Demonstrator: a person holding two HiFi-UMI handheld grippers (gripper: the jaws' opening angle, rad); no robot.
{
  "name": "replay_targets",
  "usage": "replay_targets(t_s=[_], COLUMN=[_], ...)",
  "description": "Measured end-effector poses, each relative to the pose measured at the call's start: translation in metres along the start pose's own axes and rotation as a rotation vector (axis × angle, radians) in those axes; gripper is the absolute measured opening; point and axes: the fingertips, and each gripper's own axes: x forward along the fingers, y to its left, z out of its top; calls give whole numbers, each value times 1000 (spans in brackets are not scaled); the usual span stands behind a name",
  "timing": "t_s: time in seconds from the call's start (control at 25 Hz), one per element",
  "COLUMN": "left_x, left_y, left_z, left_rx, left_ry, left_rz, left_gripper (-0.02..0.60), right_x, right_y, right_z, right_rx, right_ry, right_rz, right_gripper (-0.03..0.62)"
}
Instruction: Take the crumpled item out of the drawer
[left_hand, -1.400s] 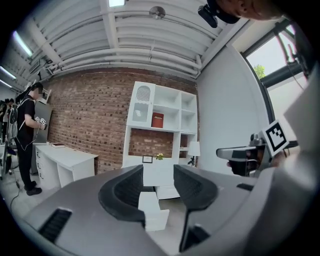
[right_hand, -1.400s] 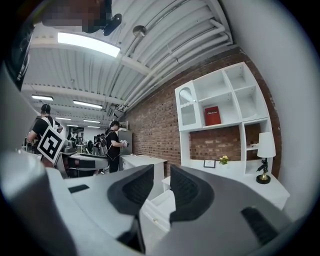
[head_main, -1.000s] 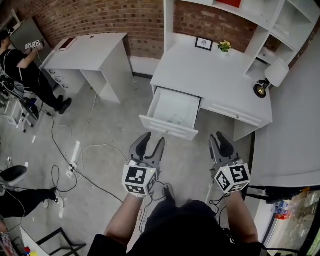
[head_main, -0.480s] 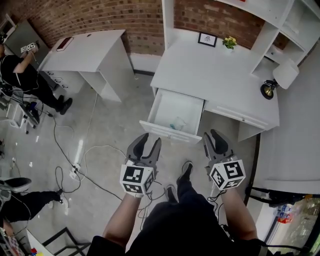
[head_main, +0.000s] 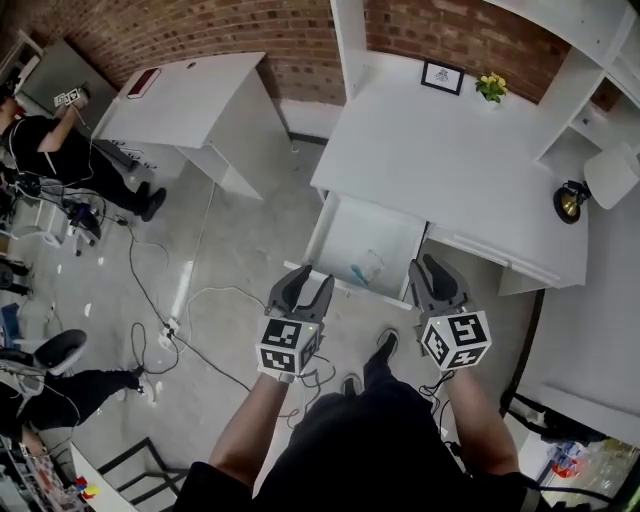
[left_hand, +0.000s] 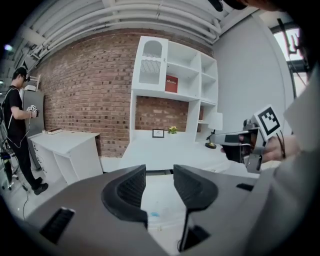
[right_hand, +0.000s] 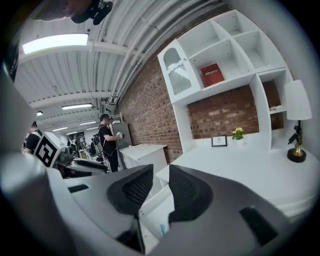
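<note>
Crumpled item (head_main: 367, 268) lies in the open drawer (head_main: 345, 215); I hold my left hand-held gripper (head_main: 303, 284) and right hand-held gripper (head_main: 432, 272) parted, empty, ready to reach.

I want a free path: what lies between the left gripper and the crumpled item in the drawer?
In the head view, only the drawer's front panel and bare drawer floor separate the open left gripper from the crumpled item.

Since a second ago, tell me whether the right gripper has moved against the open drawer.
Yes. The right gripper has come forward toward the drawer; its tips now sit beside the front right corner, jaws open, empty.
</note>
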Motion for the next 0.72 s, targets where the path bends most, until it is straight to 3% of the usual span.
replay_targets(t_s=[0.36,0.56,0.72], left_x=[55,89,121], left_y=[10,18,21], left_z=[-13,-39,-59], left_rx=[28,68,120], left_ry=[119,228,315], left_rz=[-13,-91,-196], left_gripper=[169,169,169], right_x=[36,42,42], right_y=[-35,-47,-62], right_z=[-7,-10,-9], right_rx=[42,66,81], right_ry=[47,62,78], right_rz=[19,-23,-103], right_gripper=[97,97,97])
